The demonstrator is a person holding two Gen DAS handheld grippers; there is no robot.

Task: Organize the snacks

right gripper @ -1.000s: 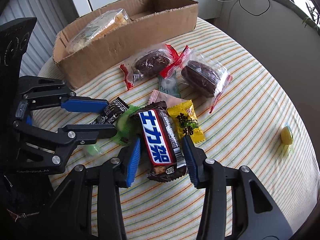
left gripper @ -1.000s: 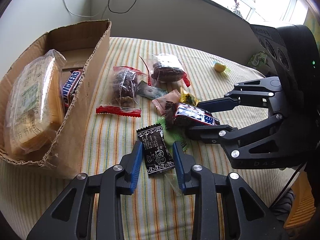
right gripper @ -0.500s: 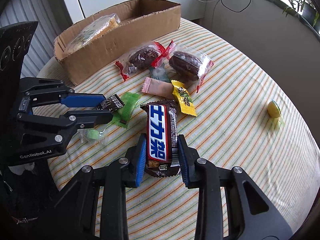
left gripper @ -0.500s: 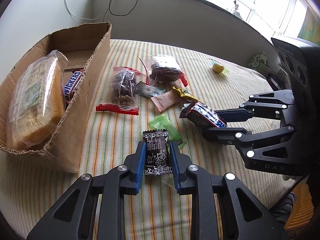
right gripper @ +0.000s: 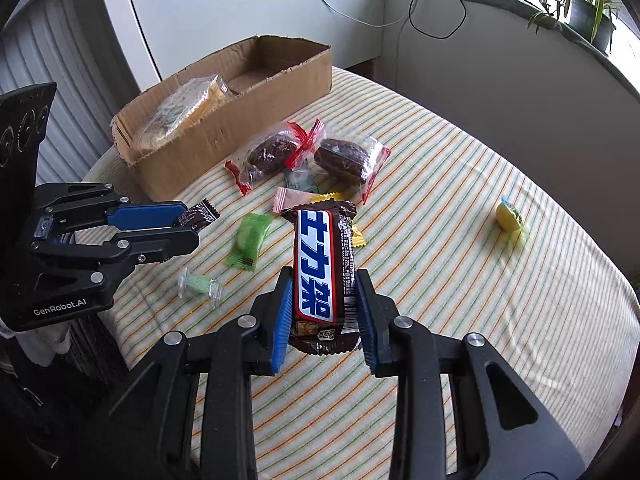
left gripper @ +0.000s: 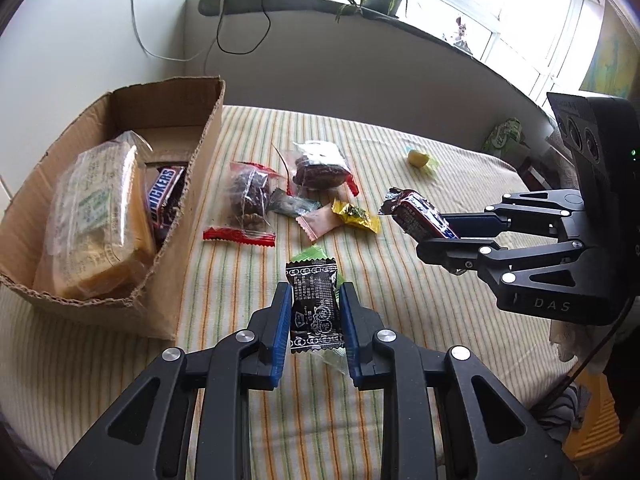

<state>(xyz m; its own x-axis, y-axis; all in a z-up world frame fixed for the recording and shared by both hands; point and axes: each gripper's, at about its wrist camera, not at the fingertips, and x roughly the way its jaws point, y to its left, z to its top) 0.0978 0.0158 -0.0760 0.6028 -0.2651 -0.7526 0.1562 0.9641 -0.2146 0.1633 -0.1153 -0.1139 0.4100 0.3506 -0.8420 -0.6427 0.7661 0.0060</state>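
My left gripper is shut on a small black candy packet and holds it above the striped tablecloth. From the right wrist view that left gripper hangs at the left with the packet poking out. A brown, blue and white chocolate bar stands pinched in my right gripper, which is shut on it. In the left wrist view the right gripper carries the bar off the table. The cardboard box sits at the left.
Inside the box lie a biscuit pack and a Snickers bar. Loose on the cloth are two wrapped chocolate cakes, pink, yellow and green candies. A yellow sweet lies far right.
Both grippers closed on their snacks and lifted them off the cloth. The right gripper drew away to the right with the bar, uncovering the green, pink and yellow candies.
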